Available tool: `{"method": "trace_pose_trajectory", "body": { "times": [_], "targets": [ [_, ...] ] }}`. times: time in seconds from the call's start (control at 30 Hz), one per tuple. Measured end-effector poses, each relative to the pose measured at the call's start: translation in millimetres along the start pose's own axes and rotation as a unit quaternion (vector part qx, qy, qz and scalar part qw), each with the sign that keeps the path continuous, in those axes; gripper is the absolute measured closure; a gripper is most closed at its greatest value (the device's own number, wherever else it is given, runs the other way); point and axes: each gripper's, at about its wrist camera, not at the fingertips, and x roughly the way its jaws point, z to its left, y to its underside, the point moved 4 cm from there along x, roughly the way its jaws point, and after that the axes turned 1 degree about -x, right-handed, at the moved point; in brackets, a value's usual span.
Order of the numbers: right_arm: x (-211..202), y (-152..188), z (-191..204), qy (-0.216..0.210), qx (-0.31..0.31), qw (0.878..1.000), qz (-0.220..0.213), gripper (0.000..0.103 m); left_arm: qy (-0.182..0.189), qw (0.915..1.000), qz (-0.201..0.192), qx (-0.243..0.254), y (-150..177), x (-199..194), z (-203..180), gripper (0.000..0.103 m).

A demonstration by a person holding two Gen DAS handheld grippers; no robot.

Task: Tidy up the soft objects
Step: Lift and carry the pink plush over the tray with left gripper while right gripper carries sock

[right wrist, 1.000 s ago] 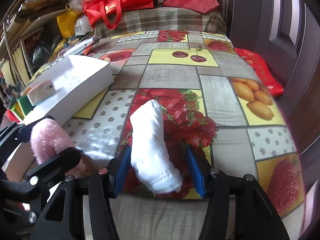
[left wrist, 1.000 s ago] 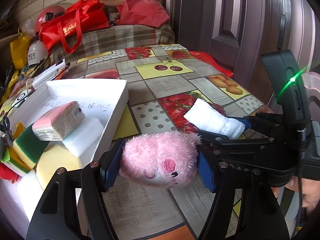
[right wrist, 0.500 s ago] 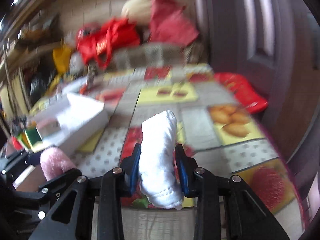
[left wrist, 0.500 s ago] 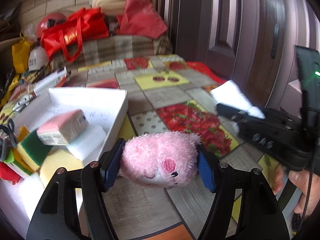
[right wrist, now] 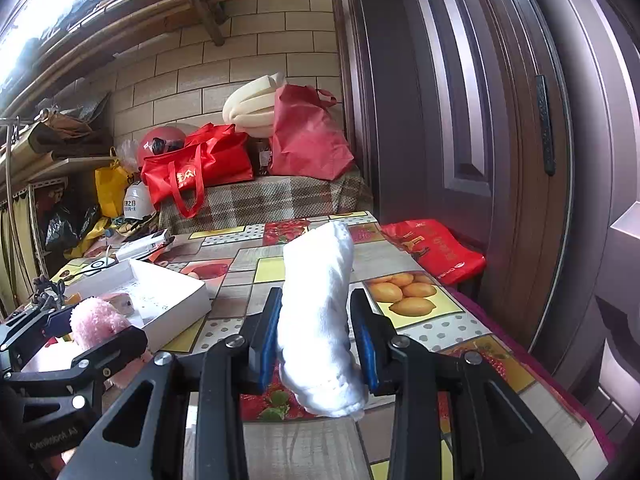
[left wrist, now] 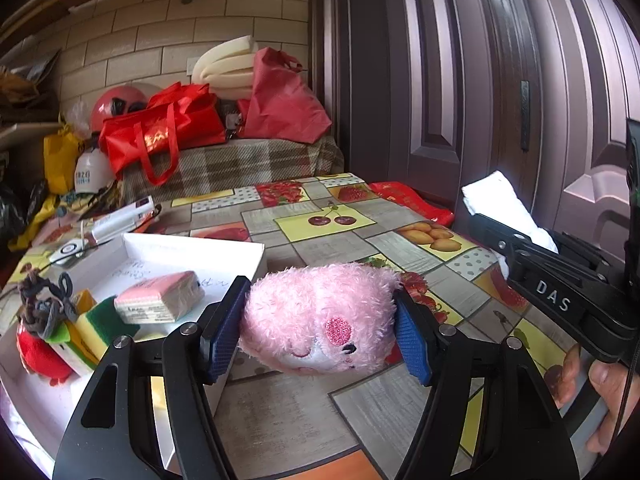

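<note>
We grip a pink plush toy (left wrist: 320, 316) in our left gripper (left wrist: 318, 332), above the fruit-print tablecloth (left wrist: 360, 248), with the white box (left wrist: 192, 252) at ten o'clock. Our right gripper (right wrist: 316, 340) clamps a rolled white towel (right wrist: 318, 304), its tip toward twelve o'clock.

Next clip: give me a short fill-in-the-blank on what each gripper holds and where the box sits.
1. The left gripper is shut on a pink ____ toy.
2. The right gripper clamps a rolled ____ towel.
3. The white box of sponges lies on the ____ side of the left wrist view.

Missing words: plush; white; left
</note>
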Motion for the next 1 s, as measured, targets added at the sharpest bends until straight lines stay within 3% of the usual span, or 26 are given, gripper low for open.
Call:
{"method": "trace_pose_trajectory", "body": {
  "times": [0.4,0.63,1.0],
  "targets": [
    [-7.9,2.7,12.2,-0.019,0.012,1.000,0.001,0.069,0.000,1.0000,-0.003,0.001,5.7,-16.8,8.7,0.035],
    [-10.6,5.5,32.2,-0.038,0.004,0.999,0.003,0.069,-0.001,1.0000,0.003,-0.007,14.3,-34.4,29.3,0.035],
    [-9.8,9.5,64.8,-0.066,-0.022,0.997,0.012,0.069,-0.032,0.9992,0.009,-0.024,23.5,-52.9,72.2,0.035]
  ]
}}
